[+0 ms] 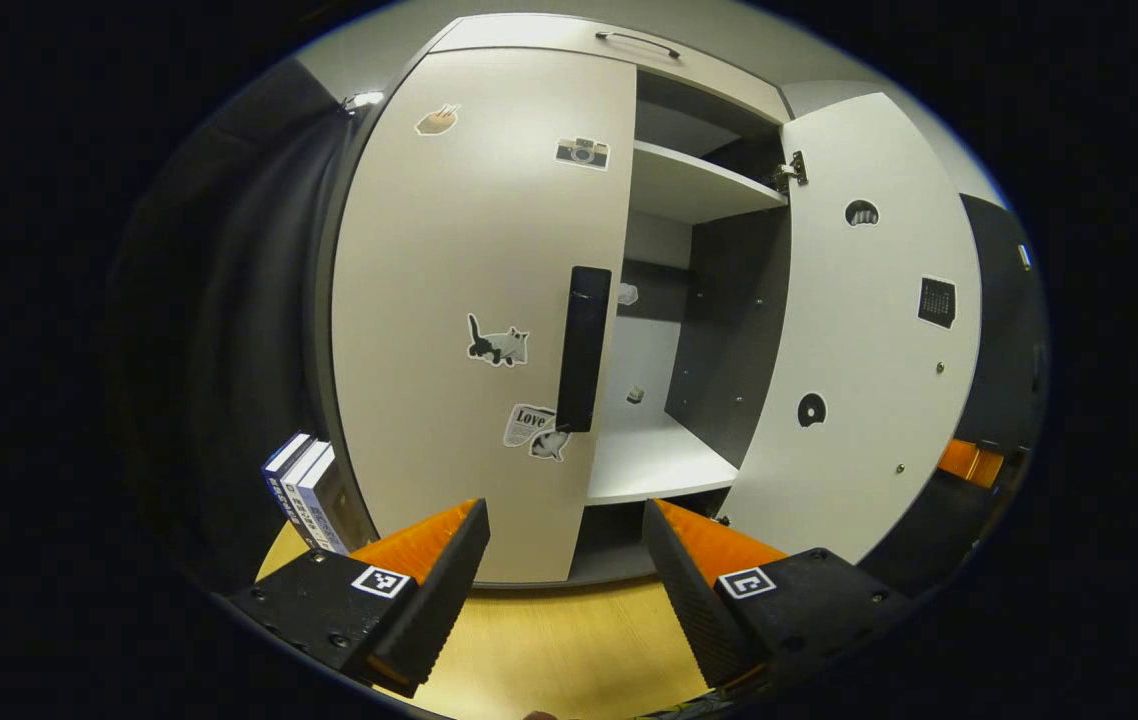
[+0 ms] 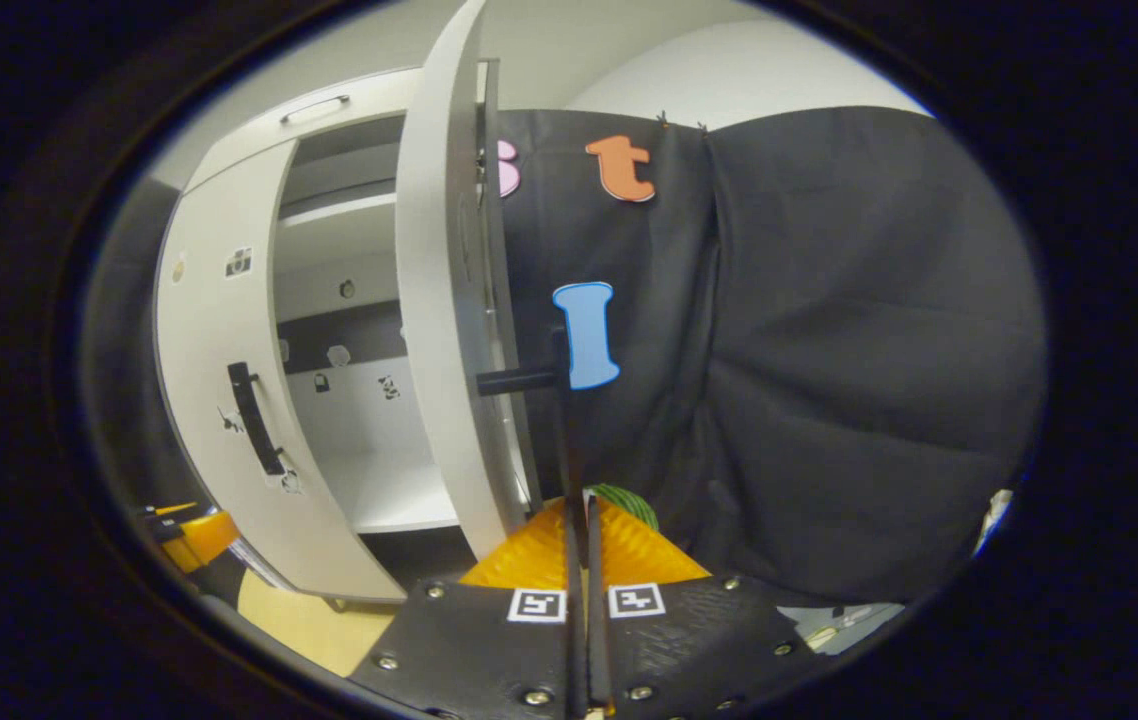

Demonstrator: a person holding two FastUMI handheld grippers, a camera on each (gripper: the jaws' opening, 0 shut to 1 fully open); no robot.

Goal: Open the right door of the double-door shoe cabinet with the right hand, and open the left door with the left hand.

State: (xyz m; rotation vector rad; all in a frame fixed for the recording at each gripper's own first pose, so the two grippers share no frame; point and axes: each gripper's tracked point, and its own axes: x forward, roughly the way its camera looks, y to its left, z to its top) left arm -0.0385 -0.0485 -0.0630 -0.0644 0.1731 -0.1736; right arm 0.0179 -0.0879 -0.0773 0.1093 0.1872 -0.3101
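The white shoe cabinet stands in front of me. Its left door (image 1: 449, 250), dotted with stickers, is closed, and its black vertical handle (image 1: 584, 345) lies just above and ahead of my left gripper (image 1: 564, 510), which is open with nothing between its fingers. The right door (image 1: 859, 330) is swung wide open. In the right gripper view that door (image 2: 449, 330) shows edge-on, and my right gripper (image 2: 579, 505) is shut on its thin black handle (image 2: 564, 420). The right gripper's body (image 1: 969, 460) peeks out past the open door's edge.
White shelves (image 1: 659, 460) and a dark inner wall show inside the cabinet. Three books (image 1: 307, 490) stand upright left of the cabinet on the wooden surface (image 1: 569, 640). A drawer with a handle (image 1: 637, 42) tops the cabinet. Black cloth (image 2: 829, 380) hangs behind the open door.
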